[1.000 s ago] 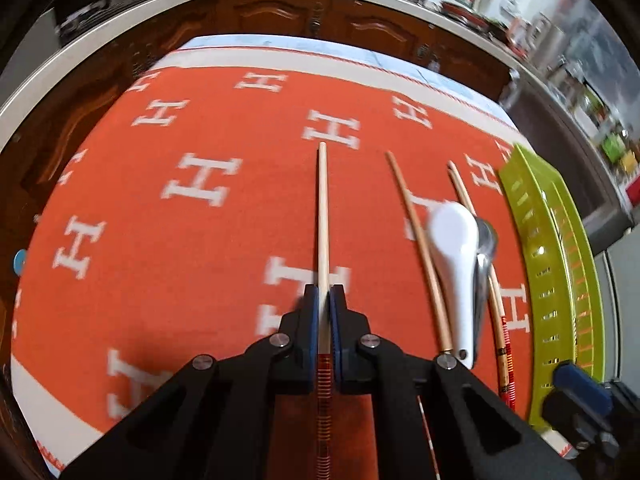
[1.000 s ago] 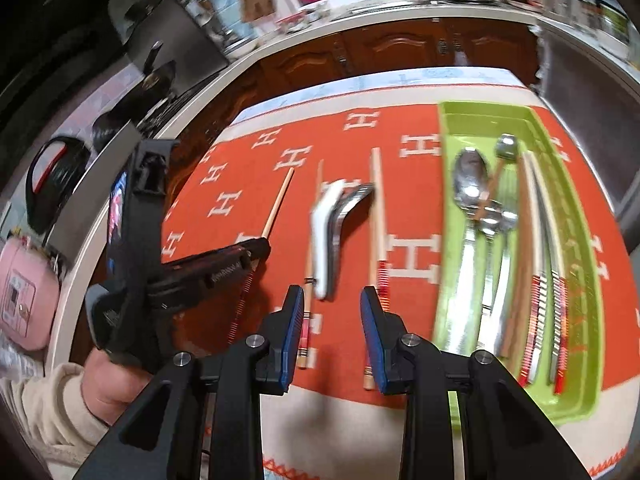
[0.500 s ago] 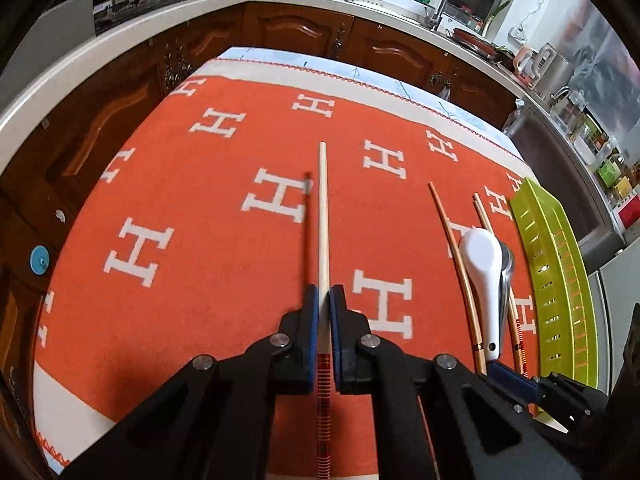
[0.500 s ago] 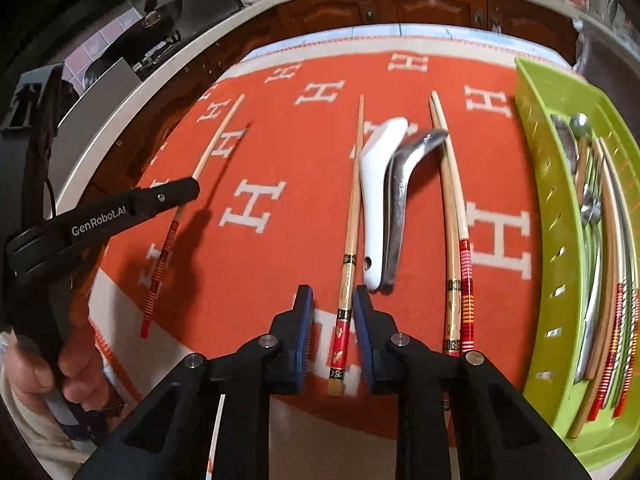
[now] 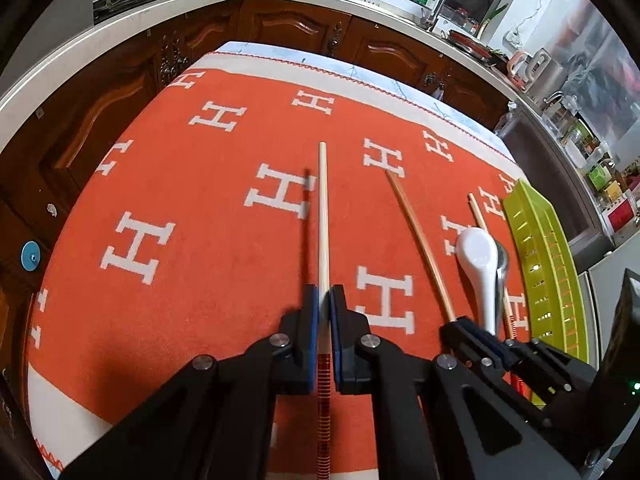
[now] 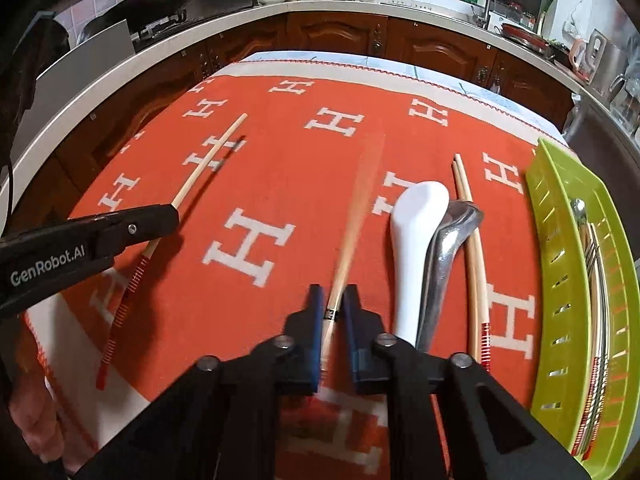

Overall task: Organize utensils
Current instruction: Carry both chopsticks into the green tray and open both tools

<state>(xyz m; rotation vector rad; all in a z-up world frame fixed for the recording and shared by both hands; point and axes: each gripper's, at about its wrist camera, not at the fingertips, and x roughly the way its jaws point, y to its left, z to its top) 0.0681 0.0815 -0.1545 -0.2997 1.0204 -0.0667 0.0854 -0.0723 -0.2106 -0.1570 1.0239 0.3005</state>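
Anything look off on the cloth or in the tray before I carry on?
Nothing damaged or spilled. The white spoon and metal spoon lie overlapping on the cloth, outside the green tray.

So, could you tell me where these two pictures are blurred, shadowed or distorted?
Right wrist view: the chopstick in the right tool smears toward its far end, while the white spoon is sharp. Left wrist view: sharp; the held chopstick throws a dark shadow to its left. Both views: fisheye bends the counter edge.

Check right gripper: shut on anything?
Shut on a chopstick: the right gripper has just closed, its pads pressing the black-banded chopstick.
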